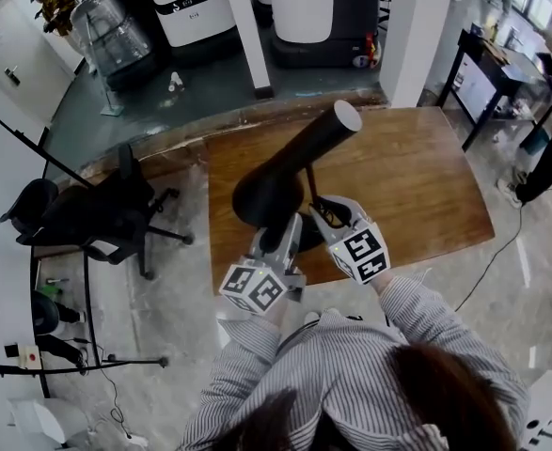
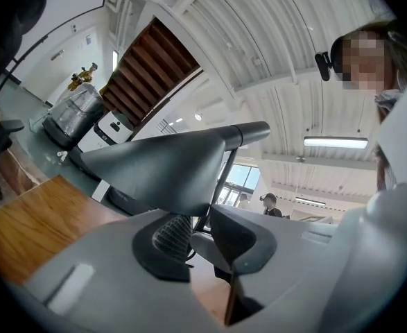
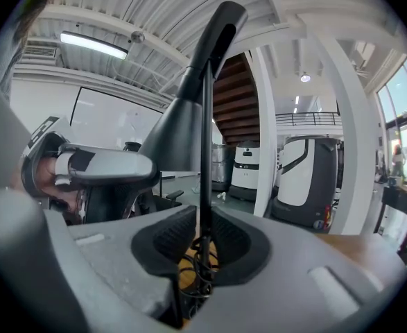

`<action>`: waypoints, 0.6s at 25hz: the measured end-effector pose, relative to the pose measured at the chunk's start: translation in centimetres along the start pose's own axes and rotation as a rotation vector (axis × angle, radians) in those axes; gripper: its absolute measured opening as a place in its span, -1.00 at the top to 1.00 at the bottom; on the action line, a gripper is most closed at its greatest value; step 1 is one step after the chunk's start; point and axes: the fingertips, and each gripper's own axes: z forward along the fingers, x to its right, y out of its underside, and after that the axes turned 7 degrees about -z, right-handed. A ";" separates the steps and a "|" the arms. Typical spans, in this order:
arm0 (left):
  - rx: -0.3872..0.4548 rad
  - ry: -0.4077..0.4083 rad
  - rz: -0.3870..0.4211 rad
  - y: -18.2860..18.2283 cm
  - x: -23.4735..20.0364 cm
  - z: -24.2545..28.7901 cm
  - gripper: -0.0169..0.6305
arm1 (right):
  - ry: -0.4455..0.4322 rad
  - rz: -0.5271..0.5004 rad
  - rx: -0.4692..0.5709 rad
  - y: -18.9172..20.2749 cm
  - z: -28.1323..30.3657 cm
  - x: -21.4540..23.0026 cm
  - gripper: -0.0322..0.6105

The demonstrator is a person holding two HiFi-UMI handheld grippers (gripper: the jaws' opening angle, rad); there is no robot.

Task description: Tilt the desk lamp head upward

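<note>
- A person's striped sleeves (image 1: 370, 346) lead out to both grippers, which meet at the desk lamp near the front edge of the wooden table (image 1: 417, 177).
- The left gripper (image 1: 283, 231) comes at the lamp from low on the person's left. In the left gripper view its jaws (image 2: 197, 222) are drawn close together. The lowest point of the lamp head's wide rim is caught between the ribbed pads, and the rest of the cone spreads above them.
- The right gripper (image 1: 321, 207) sits just beside the left one. Its jaws (image 3: 204, 238) are closed on the thin stem (image 3: 205, 151), with a pad tight on either side and coiled cord (image 3: 200, 272) showing below the grip.
- The lamp head (image 1: 294, 163) is a black cone. Its wide end is down by the grippers and its narrow end is tilted up and away from the person.
- The round base (image 1: 304, 237) rests on the table between the two grippers.
- Beyond the table's left side stands a black office chair (image 1: 97, 209).
- Farther off are a white pillar (image 1: 255, 31) and white-and-black machines (image 1: 313, 3).
</note>
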 end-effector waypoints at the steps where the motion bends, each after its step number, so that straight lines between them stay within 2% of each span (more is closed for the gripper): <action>1: 0.002 -0.001 -0.003 0.0 0.0 0.0 0.76 | 0.000 0.001 -0.002 0.0 0.0 0.1 0.72; 10: -0.015 -0.012 0.002 -0.3 -0.1 0.0 0.75 | -0.011 -0.010 -0.017 -0.1 -0.1 0.3 0.75; 15: -0.035 -0.029 0.051 -1.2 -0.4 -0.3 0.75 | -0.009 -0.009 -0.015 0.0 -0.3 0.5 0.75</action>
